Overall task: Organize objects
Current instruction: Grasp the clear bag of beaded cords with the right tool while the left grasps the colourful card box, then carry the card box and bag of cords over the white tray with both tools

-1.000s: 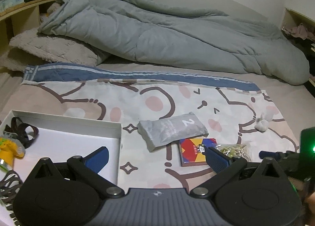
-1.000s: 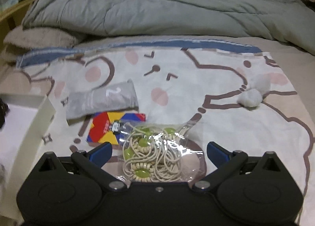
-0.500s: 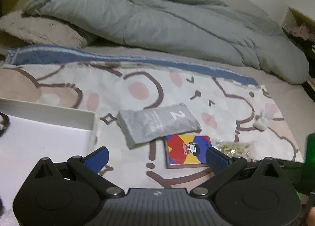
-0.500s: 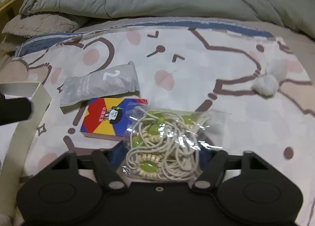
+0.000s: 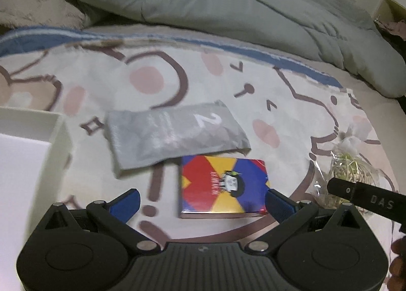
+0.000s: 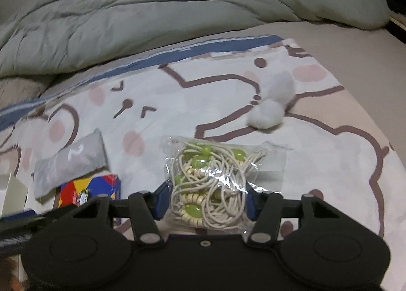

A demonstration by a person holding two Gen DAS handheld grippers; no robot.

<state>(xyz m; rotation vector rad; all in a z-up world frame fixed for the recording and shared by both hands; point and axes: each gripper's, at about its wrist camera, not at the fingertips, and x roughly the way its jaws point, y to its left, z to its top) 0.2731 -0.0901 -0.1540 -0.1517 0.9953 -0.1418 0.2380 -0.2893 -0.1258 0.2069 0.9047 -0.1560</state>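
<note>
The light, crinkly, slippery bead bag (image 6: 212, 184) is pinched mid-bulk by the right tongs (image 6: 206, 199); the left tongs (image 5: 201, 202) are spread apart.

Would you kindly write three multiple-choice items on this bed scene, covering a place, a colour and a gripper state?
1. Where does the grey foil pouch marked 2 lie relative to the red, yellow and blue card box?
A. inside the white tray
B. just beyond it, overlapping its far edge
C. on the duvet

2. What colour are the beads in the clear plastic bag of cord?
A. green
B. red
C. black

3. How is the right gripper?
A. wide open
B. out of view
C. shut on the bag

Answers: 1 B, the pouch's near edge covers the box's far edge; 2 A, green ovals show through the plastic; 3 C, both blue pads press the bag's sides.
</note>
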